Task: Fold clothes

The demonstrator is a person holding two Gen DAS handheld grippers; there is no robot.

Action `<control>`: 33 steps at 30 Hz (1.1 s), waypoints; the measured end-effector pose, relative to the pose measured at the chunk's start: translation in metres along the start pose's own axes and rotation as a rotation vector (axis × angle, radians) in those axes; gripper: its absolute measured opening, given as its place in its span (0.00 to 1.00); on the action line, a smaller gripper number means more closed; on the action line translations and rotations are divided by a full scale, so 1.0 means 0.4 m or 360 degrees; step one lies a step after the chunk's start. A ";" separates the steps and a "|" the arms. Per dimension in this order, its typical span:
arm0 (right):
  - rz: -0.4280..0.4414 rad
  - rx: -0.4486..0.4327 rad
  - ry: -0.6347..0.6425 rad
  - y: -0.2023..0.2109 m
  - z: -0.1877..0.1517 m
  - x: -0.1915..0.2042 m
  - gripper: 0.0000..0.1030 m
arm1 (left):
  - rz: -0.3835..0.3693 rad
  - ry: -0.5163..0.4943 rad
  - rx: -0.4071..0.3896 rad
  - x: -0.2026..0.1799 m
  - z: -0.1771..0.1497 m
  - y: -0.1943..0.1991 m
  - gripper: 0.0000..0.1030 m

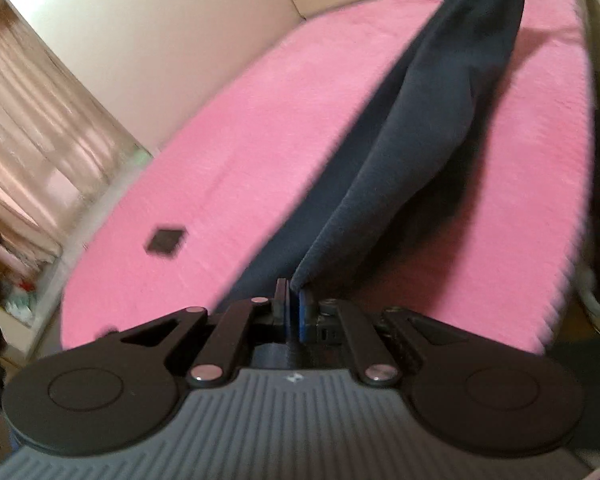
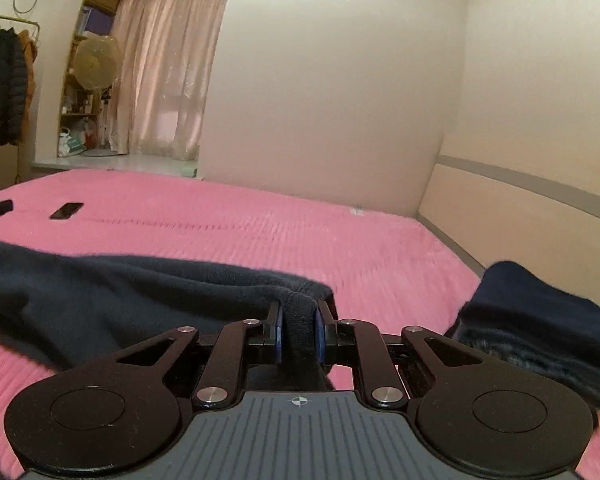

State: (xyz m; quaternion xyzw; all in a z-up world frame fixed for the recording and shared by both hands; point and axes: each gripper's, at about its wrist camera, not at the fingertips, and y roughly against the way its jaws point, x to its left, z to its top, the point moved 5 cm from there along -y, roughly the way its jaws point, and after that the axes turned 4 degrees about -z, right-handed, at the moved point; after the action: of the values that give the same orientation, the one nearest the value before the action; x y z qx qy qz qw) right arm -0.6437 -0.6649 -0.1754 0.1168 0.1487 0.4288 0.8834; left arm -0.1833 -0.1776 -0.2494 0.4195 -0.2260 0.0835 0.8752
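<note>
Above the pink bed (image 1: 240, 152) we hold a dark blue garment (image 1: 432, 120) stretched between our left hand-held gripper (image 1: 294, 304) and right hand-held gripper (image 2: 298, 328), both clamped on its ends.

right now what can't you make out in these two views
- Left wrist view: the far end of the navy garment is cut off by the top edge; motion blur smears the small black object.
- Right wrist view: the bunched hem hides how much cloth sits inside the right gripper.
- Right wrist view: the folded navy pile is blurred and cut by the right edge.
- Neither view shows the left gripper and the right one together.
</note>
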 end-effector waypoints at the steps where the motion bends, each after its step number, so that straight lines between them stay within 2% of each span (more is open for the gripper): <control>1: 0.0011 0.0063 -0.0025 0.014 -0.045 0.000 0.13 | -0.0038 0.0015 0.0049 -0.022 -0.038 0.006 0.03; 6: -0.0013 0.0472 -0.0202 0.027 -0.283 -0.016 0.14 | -0.0246 0.0076 0.0266 -0.157 -0.184 -0.050 0.03; 8: 0.0002 0.0627 -0.0292 0.019 -0.346 -0.018 0.14 | -0.0294 0.0077 0.0336 -0.186 -0.206 -0.073 0.05; 9: -0.0006 0.0647 -0.0315 0.023 -0.357 -0.020 0.14 | -0.0314 0.0087 0.0349 -0.185 -0.209 -0.074 0.05; 10: -0.0027 0.0639 -0.0311 0.035 -0.353 -0.024 0.24 | -0.0333 0.0103 0.0345 -0.175 -0.206 -0.066 0.08; 11: -0.0062 0.0621 -0.0295 0.045 -0.341 -0.030 0.53 | -0.0351 0.0119 0.0341 -0.165 -0.204 -0.058 0.10; 12: -0.0096 0.0601 -0.0288 0.050 -0.327 -0.040 0.66 | -0.0366 0.0140 0.0325 -0.151 -0.195 -0.046 0.12; 13: -0.0109 0.0577 -0.0284 0.054 -0.309 -0.052 0.72 | -0.0370 0.0164 0.0296 -0.134 -0.181 -0.031 0.15; 15: -0.0135 0.0530 -0.0276 0.060 -0.272 -0.075 0.72 | -0.0376 0.0223 0.0246 -0.084 -0.156 -0.007 0.17; 18: -0.0121 0.0483 -0.0260 0.036 -0.217 -0.071 0.72 | -0.0291 0.0319 0.0143 0.003 -0.102 0.009 0.16; 21: -0.0062 0.0483 -0.0398 -0.025 -0.200 -0.068 0.72 | -0.0224 0.0338 0.0050 0.062 -0.023 -0.017 0.18; 22: -0.0085 0.0504 -0.0435 -0.042 -0.197 -0.072 0.72 | -0.0202 0.0337 0.0021 0.080 0.004 -0.027 0.19; 25: -0.0234 0.0657 -0.0418 -0.074 -0.209 -0.092 0.72 | -0.0166 0.0242 -0.0032 0.099 0.085 -0.078 0.22; 28: -0.0378 0.0691 -0.0296 -0.054 -0.229 -0.123 0.72 | -0.0163 0.0140 -0.0069 0.114 0.164 -0.153 0.27; 31: -0.0304 0.0609 -0.0482 -0.024 -0.237 -0.173 0.72 | -0.0172 0.0077 -0.0086 0.120 0.241 -0.245 0.30; 33: -0.0205 0.0570 -0.0543 -0.033 -0.229 -0.177 0.72 | -0.0189 0.0036 -0.0076 0.118 0.286 -0.318 0.30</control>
State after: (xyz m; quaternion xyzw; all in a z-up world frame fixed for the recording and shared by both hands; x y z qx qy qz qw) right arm -0.7090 -0.7217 -0.2531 0.3325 0.0782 0.3125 0.8864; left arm -0.1363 -0.3487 -0.2535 0.4102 -0.1927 0.0306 0.8909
